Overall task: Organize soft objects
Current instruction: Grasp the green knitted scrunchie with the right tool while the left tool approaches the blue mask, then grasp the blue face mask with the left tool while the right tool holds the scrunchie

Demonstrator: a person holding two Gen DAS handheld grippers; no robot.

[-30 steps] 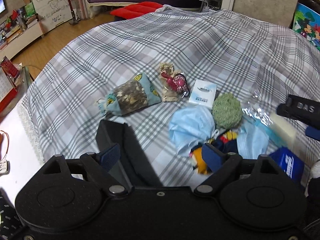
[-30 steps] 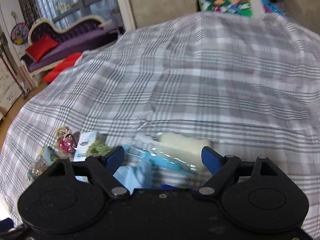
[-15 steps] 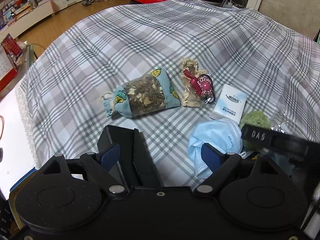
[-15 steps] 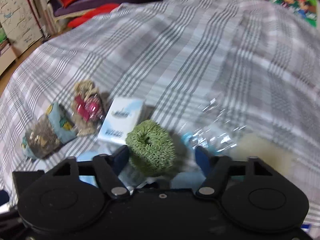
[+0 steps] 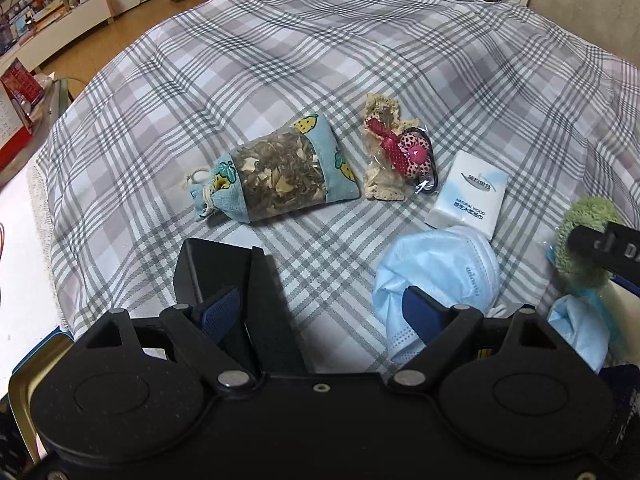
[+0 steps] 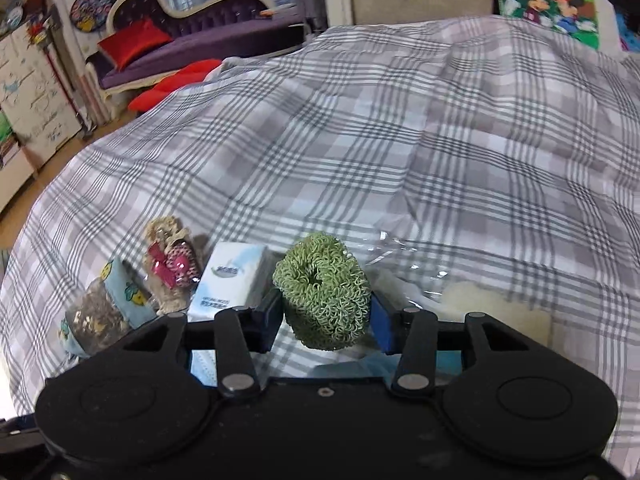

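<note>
My right gripper (image 6: 325, 316) is shut on a green knitted scrubber (image 6: 323, 290) and holds it above the plaid cloth; the scrubber also shows at the right edge of the left wrist view (image 5: 582, 240). My left gripper (image 5: 320, 310) is open and empty, low over the cloth. In front of it lie a blue sachet of dried herbs (image 5: 276, 174), a lace bundle with a red spotted flower (image 5: 396, 152), a white tissue pack (image 5: 472, 198) and a light blue face mask (image 5: 436, 272). The sachet (image 6: 104, 308), bundle (image 6: 170, 262) and tissue pack (image 6: 232, 280) lie left of the scrubber.
A black box (image 5: 224, 268) sits by my left fingertip. A second blue mask (image 5: 580, 332) and a clear plastic wrapper with a cream sponge (image 6: 472, 300) lie at the right. The plaid cloth (image 6: 400, 140) covers the raised surface. A purple sofa (image 6: 192, 40) stands beyond.
My right gripper has closed on the green scrubber and raised it off the cloth. The left gripper has moved slightly forward and stays open.
</note>
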